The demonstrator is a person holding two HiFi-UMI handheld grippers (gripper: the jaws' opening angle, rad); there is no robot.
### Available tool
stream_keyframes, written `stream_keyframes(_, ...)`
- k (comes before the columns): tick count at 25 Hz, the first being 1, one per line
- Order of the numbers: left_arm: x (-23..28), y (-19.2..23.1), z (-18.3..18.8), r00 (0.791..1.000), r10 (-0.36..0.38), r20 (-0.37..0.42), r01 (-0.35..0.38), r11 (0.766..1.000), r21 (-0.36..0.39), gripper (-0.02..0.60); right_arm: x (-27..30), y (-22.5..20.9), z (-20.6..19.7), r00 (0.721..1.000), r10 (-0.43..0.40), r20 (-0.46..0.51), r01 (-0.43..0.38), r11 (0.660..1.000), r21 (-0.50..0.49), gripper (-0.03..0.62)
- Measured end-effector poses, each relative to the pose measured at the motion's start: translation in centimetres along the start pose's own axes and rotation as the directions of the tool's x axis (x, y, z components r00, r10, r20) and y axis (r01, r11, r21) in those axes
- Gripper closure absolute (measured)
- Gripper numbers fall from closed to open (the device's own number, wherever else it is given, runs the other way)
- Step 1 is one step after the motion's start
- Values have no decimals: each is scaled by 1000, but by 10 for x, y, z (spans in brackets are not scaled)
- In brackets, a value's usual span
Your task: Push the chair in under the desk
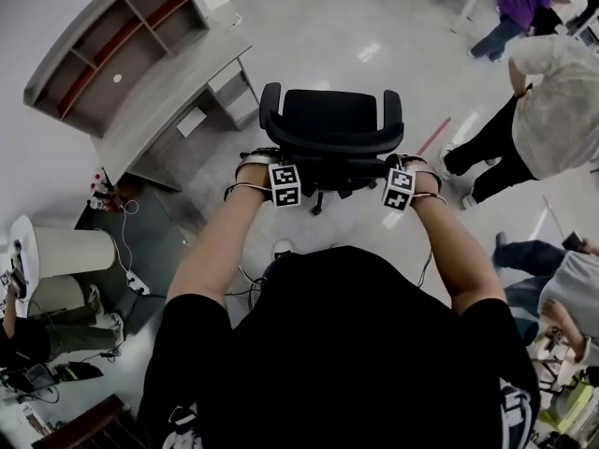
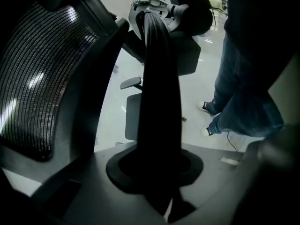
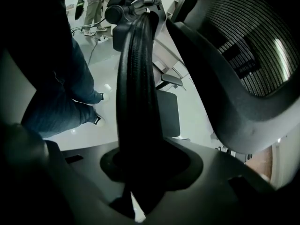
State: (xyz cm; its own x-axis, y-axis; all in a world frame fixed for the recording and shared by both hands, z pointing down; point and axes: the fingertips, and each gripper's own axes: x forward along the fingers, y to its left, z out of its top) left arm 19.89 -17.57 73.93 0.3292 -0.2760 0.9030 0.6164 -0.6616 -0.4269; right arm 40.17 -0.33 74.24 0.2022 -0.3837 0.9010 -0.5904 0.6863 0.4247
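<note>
— Where is the chair (image 1: 329,124)?

— Out on the pale floor, with its back toward me. Only the head view shows the desk (image 1: 173,96). It lies up and to the left of the chair with a strip of floor between them, so the seat is not under it.

— And your claws?

— My left claw (image 1: 263,165) is at the left end of the chair's back and my right claw (image 1: 413,166) is at the right end. From above I can't read the jaws, because the marker cubes and my wrists cover them.

— What do the claw cameras add?

— The left gripper view looks along a black bar (image 2: 161,93) of the chair that rises from between my jaws. They stand only a little apart and are clamped on it. Left of the bar is the mesh back (image 2: 33,78), pale threads on black, which the head view never shows. Right of the chair stands a person in jeans (image 2: 243,88).

— And the right one?

— It is mirrored. The bar, ribbed along its edge, is pinched in jaws that stand slightly apart, with the mesh to its right.

— How does the chair look overall?

— Black all over, with a padded seat, two armrests and a curved back rail. Right of the chair, well apart, stands a person in a light shirt (image 1: 552,110).
</note>
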Motion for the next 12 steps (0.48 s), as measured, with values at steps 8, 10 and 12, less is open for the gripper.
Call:
stream_keyframes(8,-18,-35,-38,999,3,-54,-8,994,-107,494,3,1,41,999,-1,51,7,994,-110,476)
stream_keyframes(10,-22,-42,-52,998,3,-66,-11,991,-134,494,5,0,59,998,2,67,7,991,-137,476)
stream_keyframes(12,-28,-49,-68,997,3,-73,-14,987,-160,494,5,0,77,997,8,78,5,987,-162,476)
